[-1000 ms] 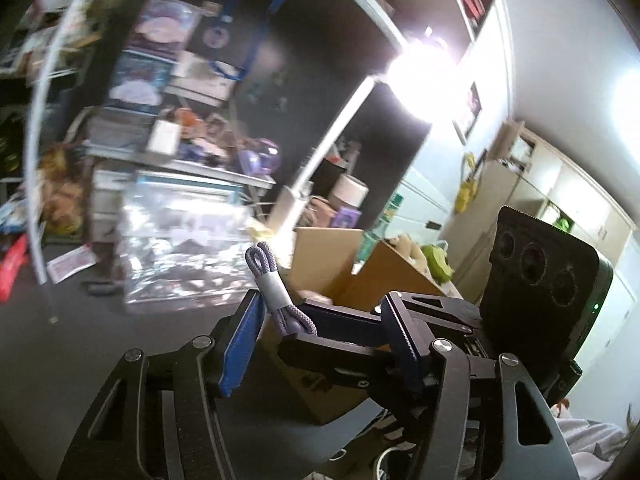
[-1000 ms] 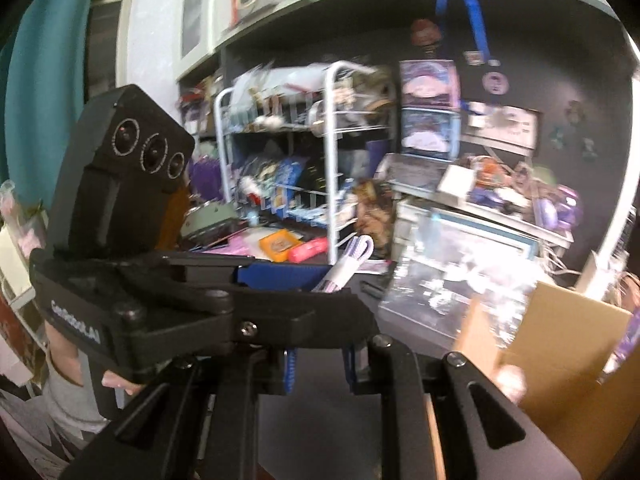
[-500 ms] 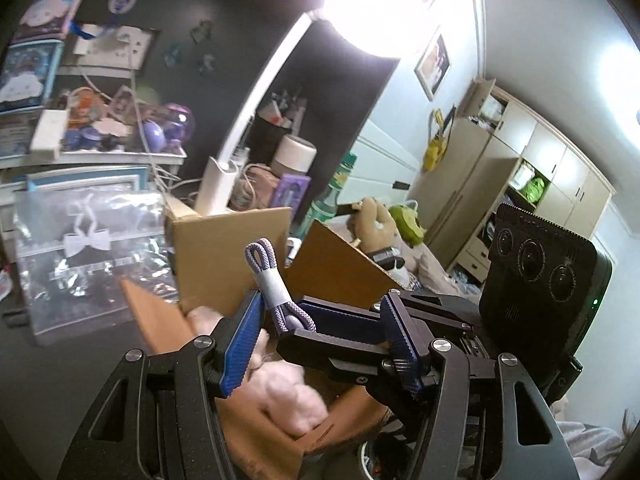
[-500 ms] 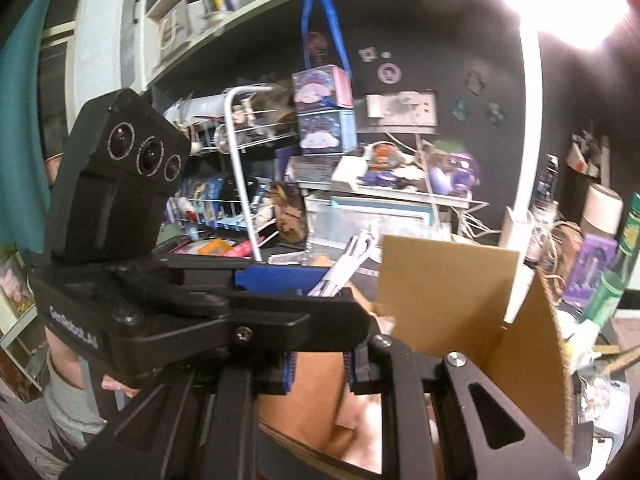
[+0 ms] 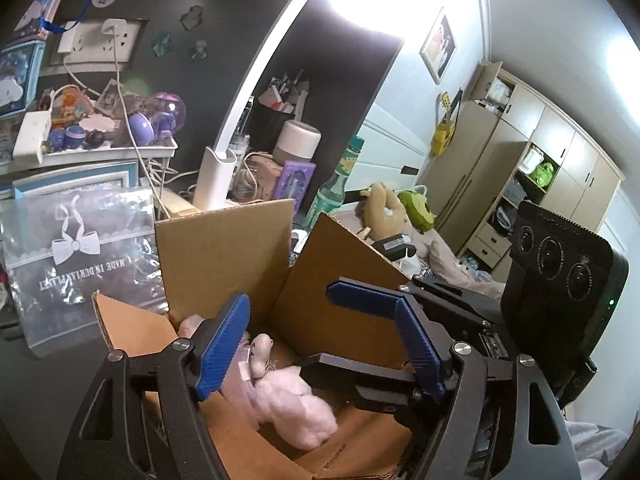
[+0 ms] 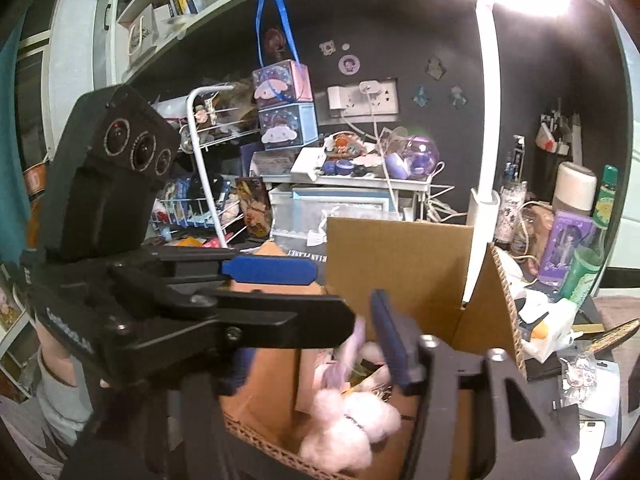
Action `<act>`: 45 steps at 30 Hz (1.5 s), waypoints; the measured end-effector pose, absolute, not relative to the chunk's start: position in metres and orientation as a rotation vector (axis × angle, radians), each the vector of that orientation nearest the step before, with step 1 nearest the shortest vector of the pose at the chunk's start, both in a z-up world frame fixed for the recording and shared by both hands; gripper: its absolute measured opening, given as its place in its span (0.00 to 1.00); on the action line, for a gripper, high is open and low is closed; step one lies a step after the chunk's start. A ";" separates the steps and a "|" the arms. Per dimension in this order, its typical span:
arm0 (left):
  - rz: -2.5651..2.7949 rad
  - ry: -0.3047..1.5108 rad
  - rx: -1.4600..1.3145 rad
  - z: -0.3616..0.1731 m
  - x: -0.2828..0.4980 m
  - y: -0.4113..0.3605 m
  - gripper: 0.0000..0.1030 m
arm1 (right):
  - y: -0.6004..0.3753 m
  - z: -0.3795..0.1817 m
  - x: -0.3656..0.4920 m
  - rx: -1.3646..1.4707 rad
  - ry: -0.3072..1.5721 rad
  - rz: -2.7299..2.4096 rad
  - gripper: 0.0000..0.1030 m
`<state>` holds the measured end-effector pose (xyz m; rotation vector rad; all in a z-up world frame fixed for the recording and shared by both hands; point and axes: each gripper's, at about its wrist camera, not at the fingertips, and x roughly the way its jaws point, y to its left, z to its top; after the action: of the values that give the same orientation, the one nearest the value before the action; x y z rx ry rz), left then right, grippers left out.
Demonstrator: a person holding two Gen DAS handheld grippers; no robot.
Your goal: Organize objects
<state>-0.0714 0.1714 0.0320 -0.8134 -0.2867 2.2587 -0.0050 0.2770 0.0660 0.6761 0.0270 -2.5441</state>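
An open cardboard box point(image 5: 224, 252) point(image 6: 400, 264) stands on the dark desk with its flaps up. A pink fluffy plush point(image 5: 296, 416) point(image 6: 352, 424) lies inside it. My left gripper point(image 5: 288, 304) hangs open and empty over the box. My right gripper point(image 6: 332, 288) is also open over the box, beside the left one. A blurred pale purple cable point(image 6: 348, 352) shows just below the right fingers, above the plush. The right gripper's body point(image 5: 560, 272) fills the right of the left wrist view.
A clear zip bag with a bow print point(image 5: 76, 260) lies left of the box. A white desk lamp point(image 5: 218, 176) point(image 6: 482, 208), a green bottle point(image 5: 332, 192) point(image 6: 588, 256) and a cluttered white shelf point(image 6: 360, 176) stand behind. A wire rack point(image 6: 204, 184) stands at the left.
Both grippers moved over the box and opened. The purple looped cable that was held upright between the fingers has been let go and drops toward the plush.
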 end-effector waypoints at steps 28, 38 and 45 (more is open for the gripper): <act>2.606 -0.337 -0.616 0.044 -0.010 0.102 1.00 | 0.256 0.080 0.026 0.531 0.115 -2.644 1.00; 2.962 -0.332 -0.597 0.041 0.020 0.071 1.00 | 0.249 0.077 0.038 0.454 0.139 -2.707 1.00; 2.991 -0.351 -0.640 0.037 0.027 0.067 1.00 | 0.251 0.075 0.042 0.461 0.141 -2.716 1.00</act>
<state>0.0267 0.0673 0.0368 -0.6403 -0.3509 2.9909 0.0425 0.2513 0.0745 0.4609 0.1415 -2.7157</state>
